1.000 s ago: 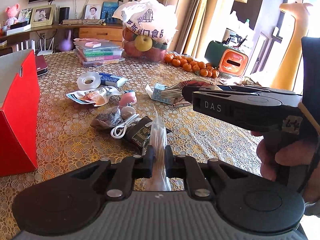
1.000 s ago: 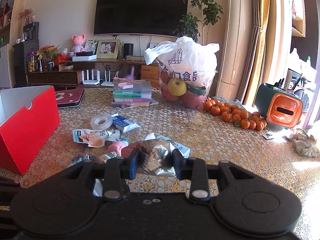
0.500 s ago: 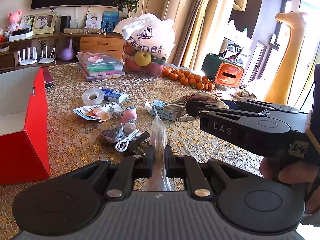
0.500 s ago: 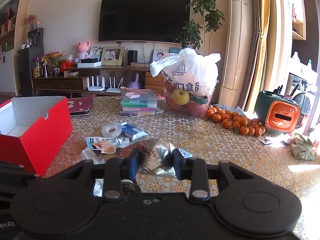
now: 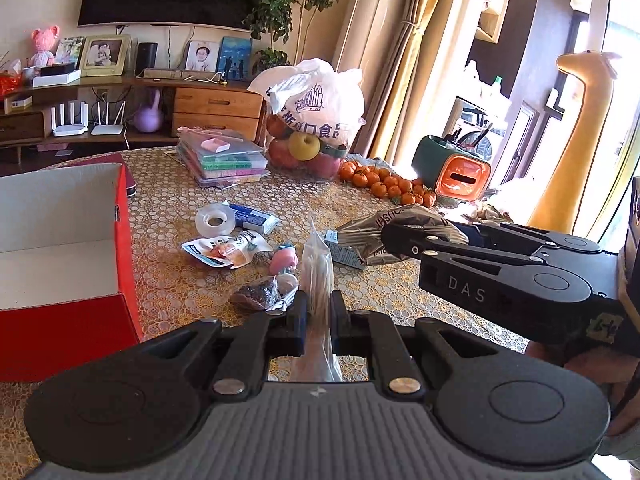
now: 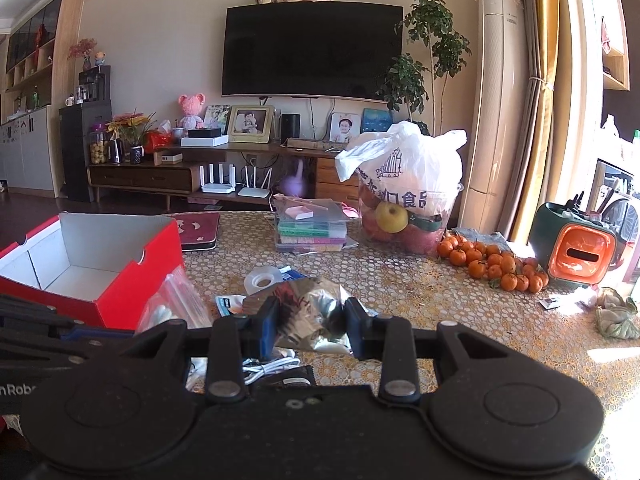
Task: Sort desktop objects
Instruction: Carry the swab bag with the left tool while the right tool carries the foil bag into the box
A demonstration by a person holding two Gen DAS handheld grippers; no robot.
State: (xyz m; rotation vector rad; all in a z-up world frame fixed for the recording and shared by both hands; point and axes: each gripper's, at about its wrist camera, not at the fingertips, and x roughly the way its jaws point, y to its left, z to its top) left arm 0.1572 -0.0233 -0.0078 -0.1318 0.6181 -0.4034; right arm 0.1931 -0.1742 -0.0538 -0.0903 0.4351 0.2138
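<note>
My left gripper (image 5: pixel 318 322) is shut on a clear plastic bag (image 5: pixel 316 268) that stands up between its fingers, lifted above the table. My right gripper (image 6: pixel 312 326) is shut on a crumpled silver foil packet (image 6: pixel 308 312); it also shows in the left wrist view as a black tool (image 5: pixel 500 272) at the right, holding the foil packet (image 5: pixel 384 232). An open red box (image 5: pixel 60 240) with a white inside sits at the left; in the right wrist view the red box (image 6: pixel 92 264) lies left of the clear bag (image 6: pixel 172 308).
On the patterned table (image 5: pixel 400 292) lie a tape roll (image 5: pixel 214 220), a blue tissue pack (image 5: pixel 256 218), a snack packet (image 5: pixel 224 250), a pink toy (image 5: pixel 284 260), a dark packet (image 5: pixel 256 294) and a white cable (image 6: pixel 268 368). Farther back: stacked cases (image 5: pixel 222 156), fruit bag (image 5: pixel 316 120), oranges (image 5: pixel 384 184), orange-green holder (image 5: pixel 452 168).
Both grippers have risen and drawn back from the table with their loads; the red box's white inside now shows more in both views. The grips stay the same.
</note>
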